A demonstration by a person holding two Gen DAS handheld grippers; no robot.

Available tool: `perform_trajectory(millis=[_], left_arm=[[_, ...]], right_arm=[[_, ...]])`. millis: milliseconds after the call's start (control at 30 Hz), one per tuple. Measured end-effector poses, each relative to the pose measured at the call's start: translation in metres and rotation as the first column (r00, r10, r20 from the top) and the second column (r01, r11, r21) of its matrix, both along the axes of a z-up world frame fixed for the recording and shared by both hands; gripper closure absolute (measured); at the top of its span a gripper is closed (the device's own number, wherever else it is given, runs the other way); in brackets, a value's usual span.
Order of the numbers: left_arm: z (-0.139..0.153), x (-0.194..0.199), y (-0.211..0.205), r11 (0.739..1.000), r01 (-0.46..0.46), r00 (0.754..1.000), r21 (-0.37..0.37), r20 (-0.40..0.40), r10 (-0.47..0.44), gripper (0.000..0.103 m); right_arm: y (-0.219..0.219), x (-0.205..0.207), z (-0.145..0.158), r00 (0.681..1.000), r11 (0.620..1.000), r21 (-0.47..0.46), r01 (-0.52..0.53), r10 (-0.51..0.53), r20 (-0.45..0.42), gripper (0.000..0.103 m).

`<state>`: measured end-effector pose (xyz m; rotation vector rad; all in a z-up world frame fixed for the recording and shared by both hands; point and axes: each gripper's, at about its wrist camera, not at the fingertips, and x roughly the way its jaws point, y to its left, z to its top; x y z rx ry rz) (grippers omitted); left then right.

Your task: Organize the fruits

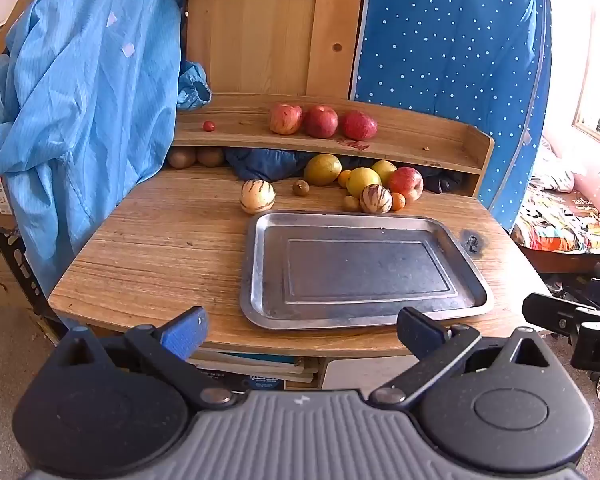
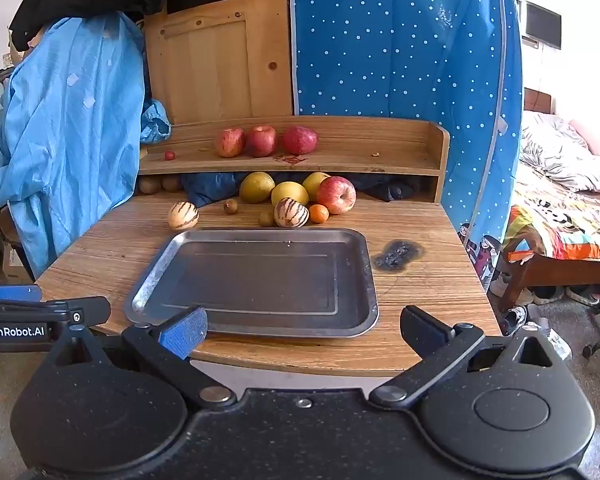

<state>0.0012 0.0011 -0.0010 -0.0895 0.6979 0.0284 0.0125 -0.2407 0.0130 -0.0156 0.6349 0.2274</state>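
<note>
An empty metal tray lies on the wooden table. Behind it sits a cluster of fruit: a striped melon apart on the left, a second striped melon, yellow-green pears, a red apple, small oranges and small brown fruits. Three red fruits stand in a row on the raised shelf. My left gripper and right gripper both hang open and empty at the table's near edge, in front of the tray.
A blue coat hangs over the table's left side. A blue dotted fabric wardrobe stands behind on the right. A burn mark lies right of the tray. A bed is at far right.
</note>
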Motion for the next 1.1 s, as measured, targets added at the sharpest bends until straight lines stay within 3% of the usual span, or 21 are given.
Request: perform_trajectory(millis=[1100], left_arm=[[0.0008,-0.0020,0.0021,1.000,-0.024,1.000,-0.014,-0.015,0.024,0.001]], right_arm=[[0.0036,0.0068,-0.0013,1.000,1.000,-0.001,0.006,-0.006,-0.023,0.001]])
